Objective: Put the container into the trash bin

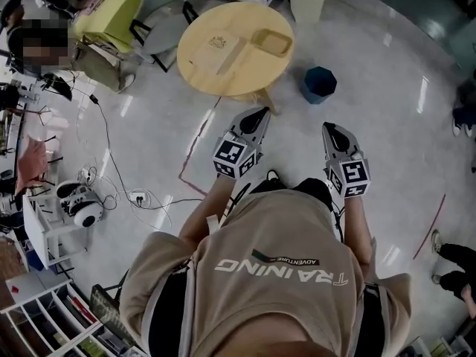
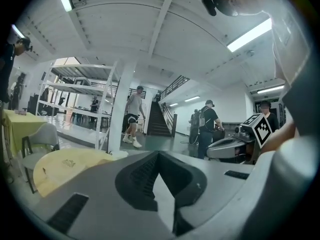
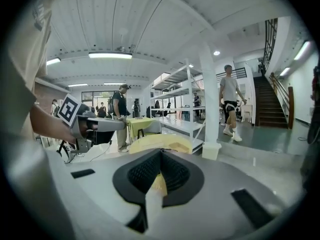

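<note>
The container [image 1: 273, 43], a shallow tan tray, lies on the round wooden table [image 1: 201, 65] ahead of me; in the right gripper view the container [image 3: 178, 146] shows just past the jaws. A dark blue trash bin [image 1: 319, 84] stands on the floor to the right of the table. My left gripper [image 1: 255, 117] is held in the air short of the table's near edge, jaws together and empty. My right gripper [image 1: 332, 131] hovers beside it, a little short of the bin, also shut with nothing in it. The left gripper view catches the table [image 2: 65, 166] low at its left.
A white bin [image 1: 309, 2] stands behind the table. A chair draped in yellow-green cloth [image 1: 119, 13] sits at the table's left. Cables [image 1: 111, 162] trail over the floor at left by a white shelf [image 1: 44, 236]. People walk near the stairs [image 2: 132, 114].
</note>
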